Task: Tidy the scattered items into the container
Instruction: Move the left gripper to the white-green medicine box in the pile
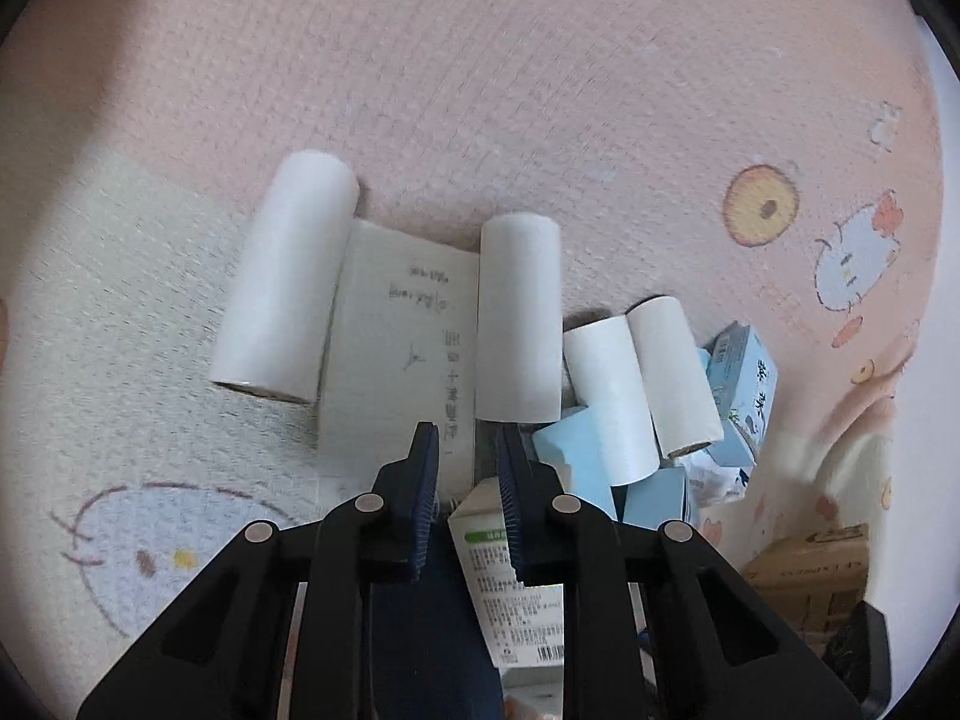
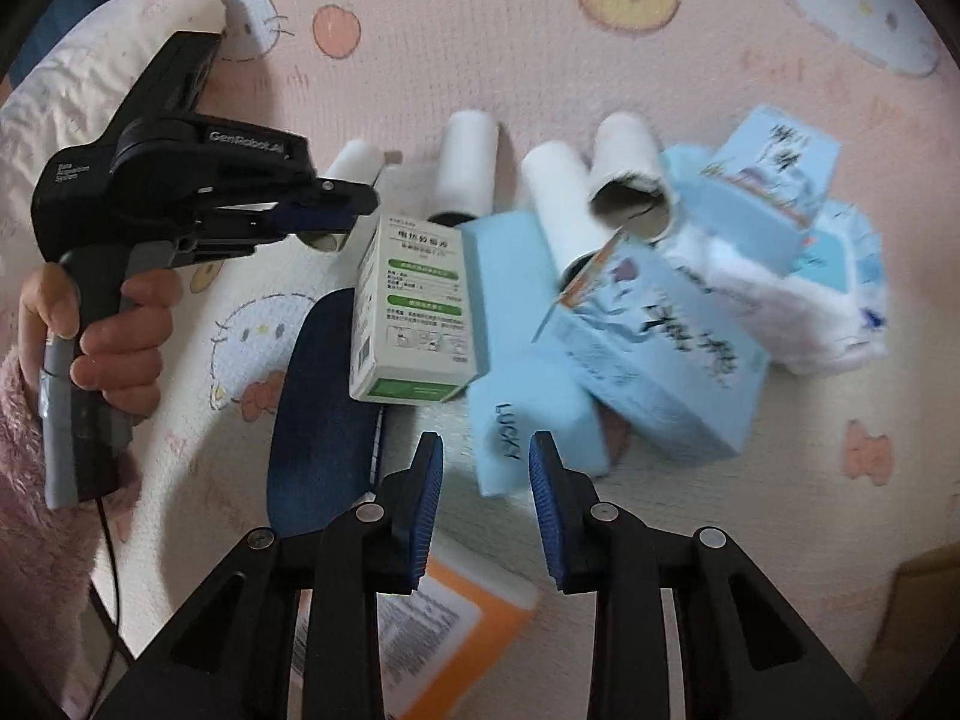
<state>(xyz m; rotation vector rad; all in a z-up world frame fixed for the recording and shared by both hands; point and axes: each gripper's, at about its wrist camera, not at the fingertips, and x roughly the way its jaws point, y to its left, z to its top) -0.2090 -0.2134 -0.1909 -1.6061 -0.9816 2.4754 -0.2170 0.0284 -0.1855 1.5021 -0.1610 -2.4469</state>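
Several white rolls lie on the pink cartoon mat: one far left (image 1: 285, 282), one in the middle (image 1: 519, 318), two to the right (image 1: 609, 396). A white sheet with writing (image 1: 399, 354) lies between the first two. My left gripper (image 1: 468, 450) is open and empty, above a green-and-white box (image 1: 510, 588). In the right wrist view the left gripper (image 2: 345, 207) hovers over that box (image 2: 414, 312). My right gripper (image 2: 486, 462) is open and empty, just before a light blue box marked LUCKY (image 2: 522, 360).
More light blue boxes (image 2: 654, 348) and a white soft pack (image 2: 798, 300) are piled at the right. An orange-and-white box (image 2: 456, 630) lies under my right gripper. A dark blue flat item (image 2: 324, 414) lies at the left. A brown cardboard box (image 1: 810, 576) stands at the lower right.
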